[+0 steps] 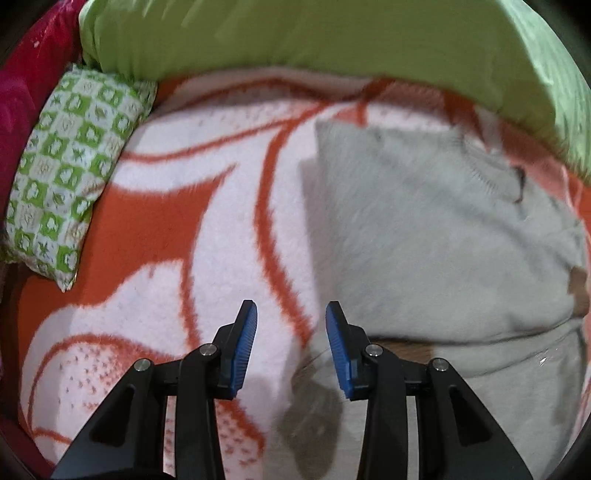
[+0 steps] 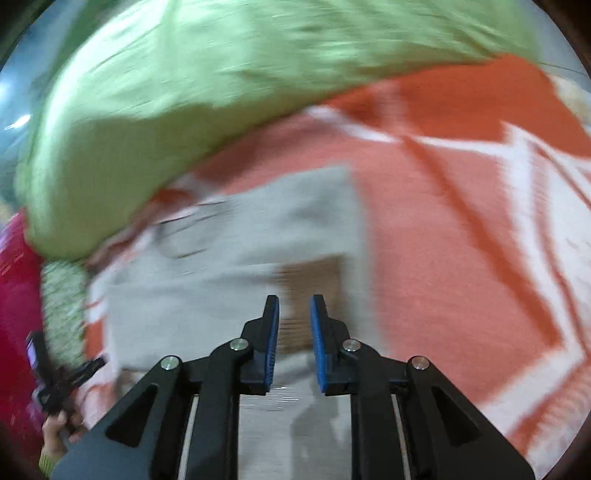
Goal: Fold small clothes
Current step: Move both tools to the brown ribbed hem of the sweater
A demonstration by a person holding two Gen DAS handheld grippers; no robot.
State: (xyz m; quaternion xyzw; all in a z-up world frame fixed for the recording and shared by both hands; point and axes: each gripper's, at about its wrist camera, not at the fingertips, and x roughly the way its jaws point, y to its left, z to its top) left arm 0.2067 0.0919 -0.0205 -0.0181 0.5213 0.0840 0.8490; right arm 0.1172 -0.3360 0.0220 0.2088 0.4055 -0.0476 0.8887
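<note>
A small light grey garment [image 1: 436, 236] lies on an orange and white blanket [image 1: 177, 229], with a brown patch [image 1: 578, 286] at its right edge. My left gripper [image 1: 291, 314] is open and empty, hovering over the garment's left edge. In the blurred right wrist view the grey garment [image 2: 236, 258] spreads ahead, with a brown patch [image 2: 310, 280] just beyond the fingertips. My right gripper [image 2: 294, 304] is open and empty above the garment. The left gripper [image 2: 62, 380] shows at the far left of the right wrist view, held in a hand.
A green duvet [image 1: 295, 33] is bunched along the far side; it also shows in the right wrist view [image 2: 184, 92]. A green and white patterned pillow [image 1: 74, 170] lies at the left. Red fabric [image 1: 22, 92] lies beyond the pillow.
</note>
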